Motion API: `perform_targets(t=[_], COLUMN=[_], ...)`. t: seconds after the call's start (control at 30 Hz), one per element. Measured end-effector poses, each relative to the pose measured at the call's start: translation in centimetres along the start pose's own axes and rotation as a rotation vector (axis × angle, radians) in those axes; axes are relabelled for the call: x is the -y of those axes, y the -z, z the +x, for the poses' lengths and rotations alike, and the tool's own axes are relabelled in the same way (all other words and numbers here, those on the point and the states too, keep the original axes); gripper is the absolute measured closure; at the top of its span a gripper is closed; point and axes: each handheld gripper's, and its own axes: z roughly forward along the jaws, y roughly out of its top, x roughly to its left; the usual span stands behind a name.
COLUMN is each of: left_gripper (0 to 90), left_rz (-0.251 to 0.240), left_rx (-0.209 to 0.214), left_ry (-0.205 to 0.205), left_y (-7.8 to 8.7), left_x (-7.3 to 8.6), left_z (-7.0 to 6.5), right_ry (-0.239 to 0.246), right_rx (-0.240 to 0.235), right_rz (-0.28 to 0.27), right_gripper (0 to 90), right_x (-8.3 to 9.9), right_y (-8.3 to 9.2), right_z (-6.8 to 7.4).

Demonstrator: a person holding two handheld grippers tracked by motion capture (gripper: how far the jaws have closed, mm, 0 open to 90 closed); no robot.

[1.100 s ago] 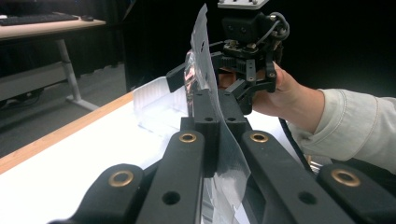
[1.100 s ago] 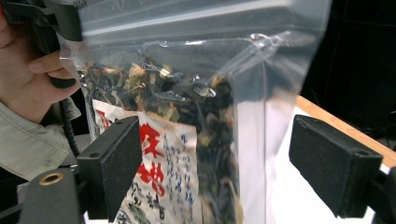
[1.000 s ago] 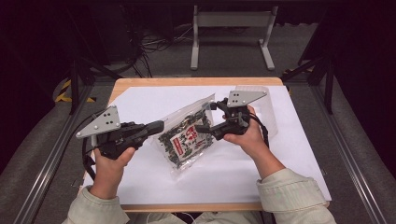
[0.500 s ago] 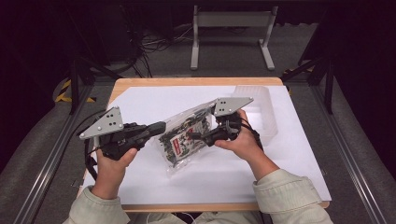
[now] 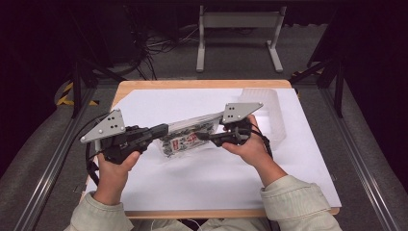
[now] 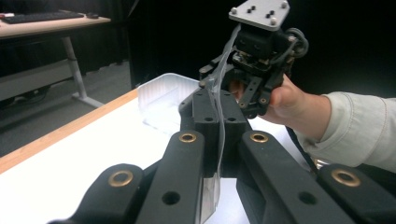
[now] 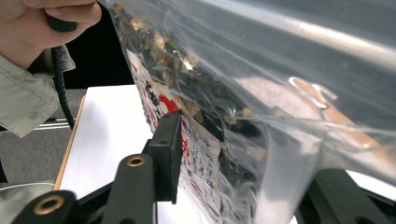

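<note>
White paper point(image 5: 202, 178) is covering the wooden table point(image 5: 144, 86), and above it a clear bag point(image 5: 187, 137) of dried leaves with a red and white label is hanging between the two tongs, lifted off the sheet and tilted up toward the right. The left gripper point(image 5: 161, 130) is clamping one end of the bag, its jaws pressed together on the thin film edge, which is running straight up between them in the left gripper view point(image 6: 215, 140). That firm pinch is probably keeping the bag taut and steady for the other hand. The right gripper point(image 5: 204, 136) is meeting the opposite end; its jaws have just been closing with the bag between them, one black pad point(image 7: 169, 154) lying against the label, though whether both pads are pressing yet I cannot tell. Holding both ends looks meant for pulling the top apart. Behind the right hand point(image 5: 248, 147), a clear tray point(image 5: 267, 113) is waiting on the paper, likely for the contents.
</note>
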Motion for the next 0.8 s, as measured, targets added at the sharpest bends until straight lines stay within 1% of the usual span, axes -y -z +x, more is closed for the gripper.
perform_targets(t=[0.1, 0.2, 0.27, 0.43, 0.57, 0.63, 0.73, 0.8], left_gripper=[89.7, 89.6, 89.6, 89.4, 87.6, 81.6, 71.0, 60.6], left_rz=[-0.002, -0.005, -0.012, -0.010, -0.019, -0.012, -0.009, -0.010], left_rx=[-0.017, -0.033, -0.045, -0.054, -0.063, -0.070, -0.065, -0.078], left_ry=[0.016, 0.027, 0.030, 0.025, 0.024, 0.017, -0.003, -0.008], left_y=[0.2, 0.4, 0.6, 0.9, 0.9, 1.0, 1.1, 1.2], left_x=[0.1, 0.2, 0.2, 0.2, 0.1, 0.0, -0.2, -0.3], left_z=[0.4, 0.6, 0.7, 0.9, 0.8, 0.8, 0.6, 0.5], right_ry=[0.013, 0.022, 0.037, 0.063, 0.064, 0.064, 0.054, 0.041], right_rx=[-0.005, -0.019, -0.030, -0.067, -0.089, -0.092, -0.102, -0.112], right_rz=[0.007, 0.009, 0.007, 0.015, 0.017, 0.015, 0.008, 0.006], right_gripper=[61.3, 65.4, 68.1, 74.2, 76.0, 76.5, 76.7, 76.7], right_x=[0.0, 0.0, -0.1, -0.4, -0.4, -0.4, -0.4, -0.5], right_y=[0.0, 0.0, 0.0, 0.1, 0.1, 0.1, 0.2, 0.3], right_z=[0.2, 0.4, 0.6, 1.2, 1.3, 1.4, 1.3, 1.2])
